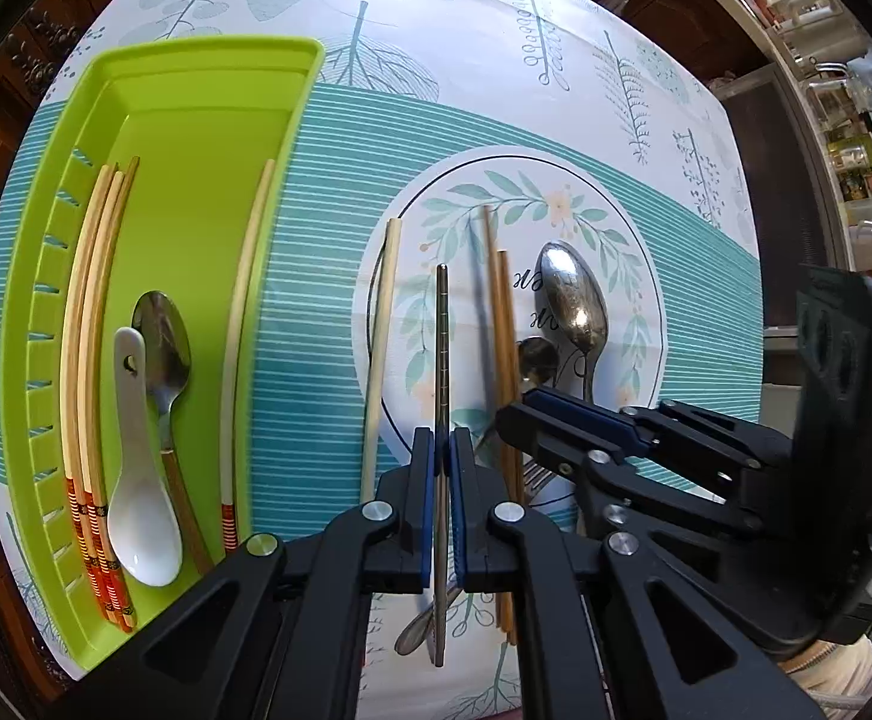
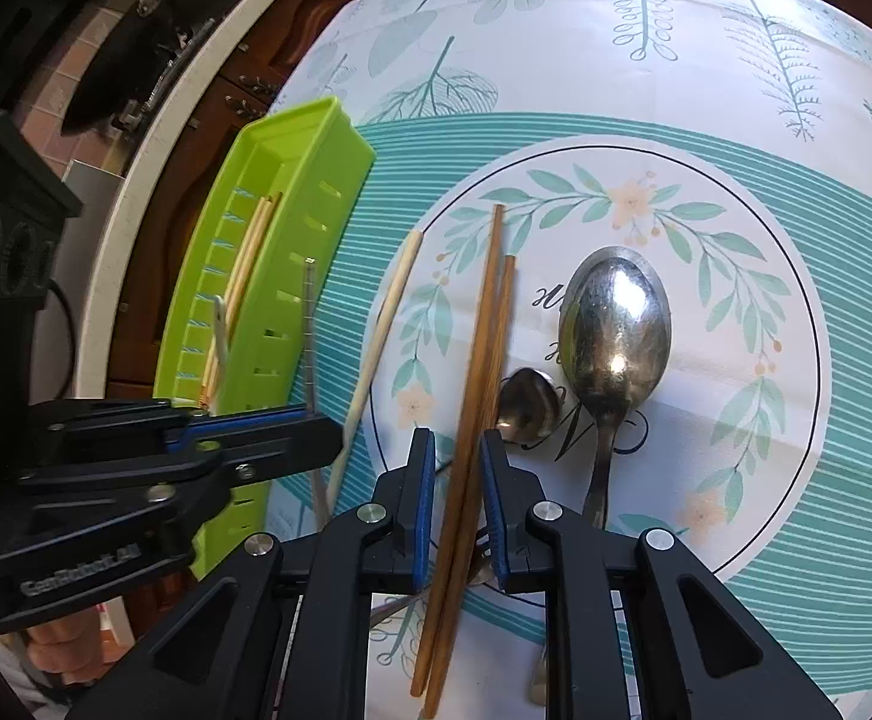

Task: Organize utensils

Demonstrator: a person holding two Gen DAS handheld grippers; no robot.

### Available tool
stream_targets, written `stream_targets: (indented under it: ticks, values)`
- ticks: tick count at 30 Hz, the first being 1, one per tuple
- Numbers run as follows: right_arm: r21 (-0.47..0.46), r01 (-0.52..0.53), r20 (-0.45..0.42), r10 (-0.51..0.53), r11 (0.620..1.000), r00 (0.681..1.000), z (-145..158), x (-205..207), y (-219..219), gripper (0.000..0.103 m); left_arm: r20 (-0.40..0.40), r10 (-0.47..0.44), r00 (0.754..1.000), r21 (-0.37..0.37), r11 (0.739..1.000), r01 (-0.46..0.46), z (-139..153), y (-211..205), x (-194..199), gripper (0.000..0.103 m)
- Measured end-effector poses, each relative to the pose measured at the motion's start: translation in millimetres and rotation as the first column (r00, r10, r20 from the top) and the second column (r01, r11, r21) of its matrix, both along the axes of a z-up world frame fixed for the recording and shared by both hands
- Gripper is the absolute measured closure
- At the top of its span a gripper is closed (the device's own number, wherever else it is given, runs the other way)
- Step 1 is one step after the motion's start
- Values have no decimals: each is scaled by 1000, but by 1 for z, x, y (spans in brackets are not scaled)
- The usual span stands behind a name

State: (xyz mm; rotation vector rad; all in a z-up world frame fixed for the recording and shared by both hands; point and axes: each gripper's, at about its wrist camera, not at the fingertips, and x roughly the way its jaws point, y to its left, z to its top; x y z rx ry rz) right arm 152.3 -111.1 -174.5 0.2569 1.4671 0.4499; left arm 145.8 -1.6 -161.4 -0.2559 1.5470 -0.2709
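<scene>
Left tool (image 1: 442, 456): clamped on a metal chopstick (image 1: 443, 348), lifted clear of the bench (image 1: 496, 48).
Right tool (image 2: 459, 462): narrowly apart, astride the brown chopstick pair (image 2: 484, 348), pads not pressing.
Green tray (image 1: 154, 66): far left; holds pale chopsticks, white spoon (image 1: 136, 480), metal spoon.
Bench centre: large spoon (image 2: 613, 324), small spoon, cream chopstick (image 2: 385, 330).

Lime-green tray (image 1: 310, 54); teal-striped leaf-print tablecloth (image 1: 556, 138); white spoon (image 1: 139, 516); brown chopsticks (image 2: 484, 330); red-banded chopsticks (image 1: 85, 360).
</scene>
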Motion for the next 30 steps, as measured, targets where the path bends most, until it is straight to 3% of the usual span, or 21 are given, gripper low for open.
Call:
stream_targets:
  ticks: [11,16,30]
  values:
    - [-44,28,-19,-28,999,999,-6,-6,6,90,-12,-6,1000,-36,999,6,5,17,-7,101]
    - [46,107,-86,-103,993,991,-11,-8,-6,90,-11,-14,1000,-37,999,14,7,20,-8,101]
    - [-56,69,-8,-69,996,998,-7,-17,1,90,-18,-12,1000,-48,999,11,-23,17,-12,101]
